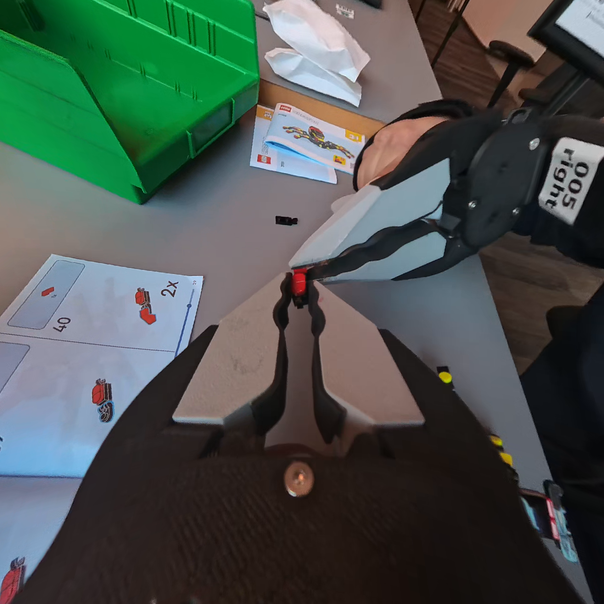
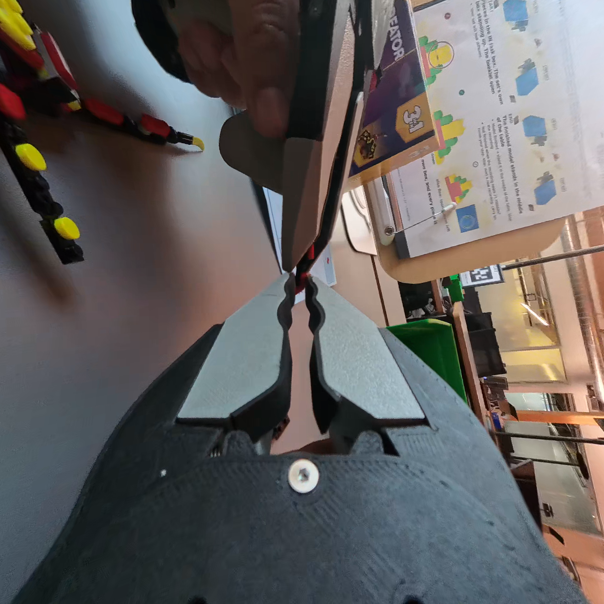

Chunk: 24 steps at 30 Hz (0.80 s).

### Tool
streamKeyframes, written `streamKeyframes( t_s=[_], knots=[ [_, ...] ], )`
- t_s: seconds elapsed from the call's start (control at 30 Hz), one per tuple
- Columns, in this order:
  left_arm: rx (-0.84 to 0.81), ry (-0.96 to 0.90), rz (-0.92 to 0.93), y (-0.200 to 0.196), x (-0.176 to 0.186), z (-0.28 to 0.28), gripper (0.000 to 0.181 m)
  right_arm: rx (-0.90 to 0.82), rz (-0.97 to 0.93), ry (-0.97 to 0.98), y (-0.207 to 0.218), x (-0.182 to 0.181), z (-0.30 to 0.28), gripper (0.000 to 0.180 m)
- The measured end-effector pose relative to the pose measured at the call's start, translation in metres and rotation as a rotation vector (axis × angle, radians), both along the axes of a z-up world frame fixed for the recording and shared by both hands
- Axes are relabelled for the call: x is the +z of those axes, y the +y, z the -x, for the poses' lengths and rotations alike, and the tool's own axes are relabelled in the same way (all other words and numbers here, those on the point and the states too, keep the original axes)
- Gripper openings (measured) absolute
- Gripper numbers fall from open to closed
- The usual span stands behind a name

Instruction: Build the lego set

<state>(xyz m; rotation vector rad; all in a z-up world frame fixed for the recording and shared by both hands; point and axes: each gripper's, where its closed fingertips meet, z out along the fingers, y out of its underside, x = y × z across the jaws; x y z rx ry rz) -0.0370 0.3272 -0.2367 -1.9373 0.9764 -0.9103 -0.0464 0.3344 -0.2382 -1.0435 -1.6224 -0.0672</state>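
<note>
Your red-and-black piece [image 1: 298,287] is mostly swallowed between the fingertips of the left gripper [image 1: 299,289] and the right gripper [image 1: 302,266], so you can't tell its shape, or from the right wrist view which tips actually pinch it. The spider-like model [image 2: 39,130] runs off the left edge, body out of sight. That small black part [image 1: 286,220] on the table is too tiny to identify.

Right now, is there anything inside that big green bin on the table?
No: in the left wrist view the green bin shows only its bare plastic walls and floor, with nothing lying in the part that faces the camera.
</note>
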Motion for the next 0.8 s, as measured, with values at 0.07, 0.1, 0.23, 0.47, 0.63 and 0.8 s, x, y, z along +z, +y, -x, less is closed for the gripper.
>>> streamKeyframes(
  t_s=[0.07, 0.1, 0.23, 0.47, 0.63, 0.8],
  knots=[
    [0.011, -0.044, 0.002, 0.002, 0.006, 0.000, 0.006, -0.002, 0.060, 0.046, 0.001, 0.005, 0.000, 0.003],
    [0.015, -0.048, 0.001, 0.002, 0.006, 0.000, 0.007, -0.001, 0.074, 0.059, 0.002, 0.006, 0.000, 0.003],
    [0.046, -0.087, -0.004, 0.007, 0.011, 0.004, 0.006, -0.015, 0.104, 0.108, 0.005, 0.010, 0.002, 0.004],
    [0.063, -0.100, -0.018, 0.013, 0.009, 0.004, 0.007, -0.037, 0.144, 0.126, 0.011, 0.009, 0.003, 0.004],
    [0.063, -0.117, -0.007, 0.011, 0.008, 0.000, 0.006, -0.058, 0.002, 0.057, 0.011, 0.010, -0.002, 0.003],
    [0.082, -0.140, -0.028, 0.014, 0.017, 0.002, 0.006, -0.068, -0.013, 0.092, 0.013, 0.017, 0.000, 0.003]
  ],
)
